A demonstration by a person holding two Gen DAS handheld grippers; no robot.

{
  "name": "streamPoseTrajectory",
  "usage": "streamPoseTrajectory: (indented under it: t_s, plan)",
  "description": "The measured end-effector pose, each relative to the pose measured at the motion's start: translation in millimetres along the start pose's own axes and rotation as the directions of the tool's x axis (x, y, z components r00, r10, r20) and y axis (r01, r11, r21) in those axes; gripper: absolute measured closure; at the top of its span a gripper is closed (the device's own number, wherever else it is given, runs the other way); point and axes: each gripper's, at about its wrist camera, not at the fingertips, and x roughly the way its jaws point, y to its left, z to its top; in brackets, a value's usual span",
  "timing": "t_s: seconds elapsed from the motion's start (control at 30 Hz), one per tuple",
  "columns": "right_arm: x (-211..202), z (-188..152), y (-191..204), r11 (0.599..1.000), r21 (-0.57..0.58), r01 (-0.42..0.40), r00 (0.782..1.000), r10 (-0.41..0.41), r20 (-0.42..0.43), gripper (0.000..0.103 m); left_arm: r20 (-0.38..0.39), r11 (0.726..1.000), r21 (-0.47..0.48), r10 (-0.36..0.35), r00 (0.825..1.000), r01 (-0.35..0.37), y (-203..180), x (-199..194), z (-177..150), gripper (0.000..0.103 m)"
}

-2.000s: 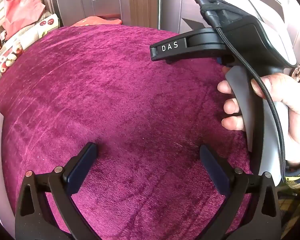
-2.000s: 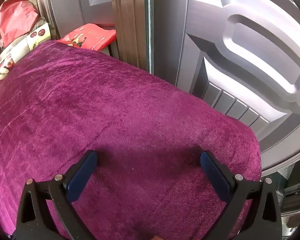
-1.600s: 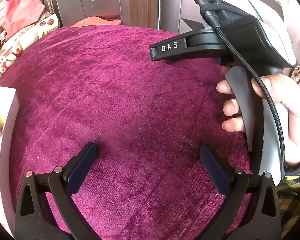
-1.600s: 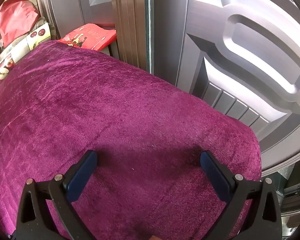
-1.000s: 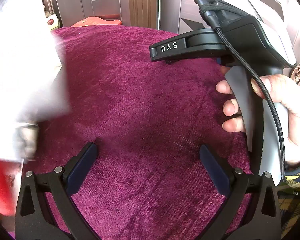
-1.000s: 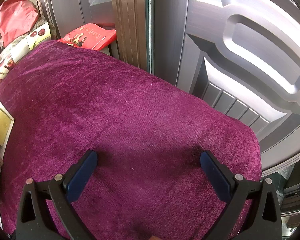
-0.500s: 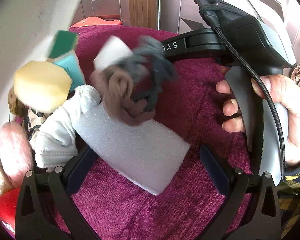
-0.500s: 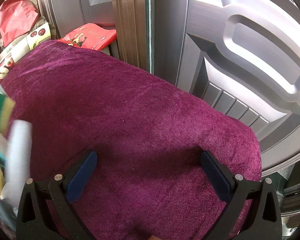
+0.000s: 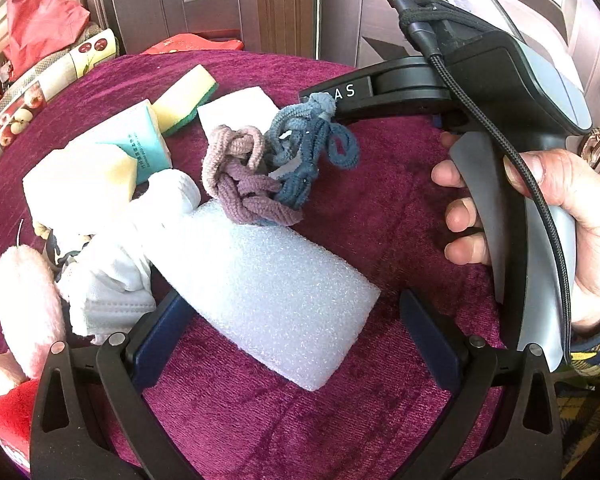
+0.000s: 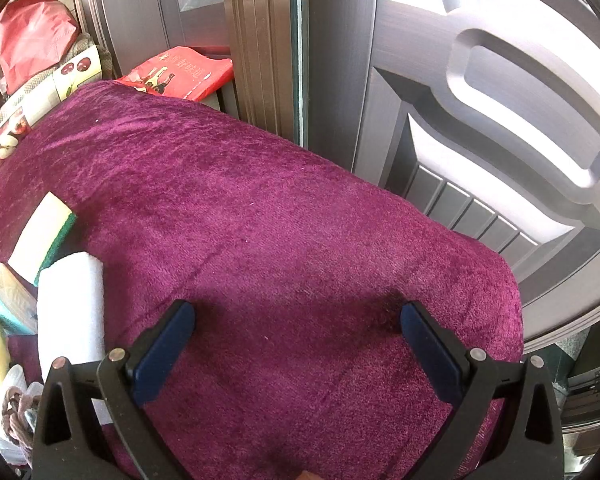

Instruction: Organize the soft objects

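Observation:
A heap of soft things lies on the magenta cloth (image 9: 380, 208). A white foam block (image 9: 276, 288) lies between the jaws of my open left gripper (image 9: 296, 328). Behind it are pink, mauve and blue hair ties (image 9: 276, 168), a white cloth (image 9: 112, 264), a teal tissue pack (image 9: 140, 140), a yellow-green sponge (image 9: 184, 96), a white sponge (image 9: 240, 110) and a pink plush (image 9: 28, 304). My right gripper (image 10: 298, 340) is open and empty over bare cloth (image 10: 280, 248); its body (image 9: 480, 92) shows in the left wrist view. The white sponge (image 10: 70, 304) and yellow-green sponge (image 10: 44, 236) lie to its left.
A grey metal door (image 10: 480, 100) stands close behind the table's far edge. A red bag (image 10: 180, 72) and a red sack (image 9: 40, 24) sit beyond the far left edge, with a fruit-print box (image 9: 32, 96). A red item (image 9: 8, 412) lies at the near left.
A white container came in from the left, tipped and dumped the soft objects onto the cloth; they now lie still. Both grippers have stayed in place and open.

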Motion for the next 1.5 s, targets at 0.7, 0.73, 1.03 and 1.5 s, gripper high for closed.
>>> streamPoseTrajectory:
  t_s: [0.7, 0.73, 1.03, 1.5]
  plan:
    - [0.0, 0.0, 0.1, 1.0, 0.0, 0.0, 1.0, 0.0, 0.0, 0.0, 0.0, 1.0, 0.0, 0.0, 1.0, 0.0, 0.0, 0.0, 0.0, 0.001]
    - [0.0, 0.0, 0.1, 1.0, 0.0, 0.0, 1.0, 0.0, 0.0, 0.0, 0.001, 1.0, 0.0, 0.0, 1.0, 0.0, 0.0, 0.0, 0.0, 0.001]
    - [0.0, 0.0, 0.0, 1.0, 0.001, -0.001, 1.0, 0.001, 0.0, 0.0, 0.001, 1.0, 0.0, 0.0, 1.0, 0.0, 0.0, 0.0, 0.0, 0.001]
    - [-0.2, 0.0, 0.2, 1.0, 0.002, -0.002, 1.0, 0.002, 0.0, 0.0, 0.006, 1.0, 0.008, 0.01, 1.0, -0.01, -1.5, -0.6, 0.3, 0.001]
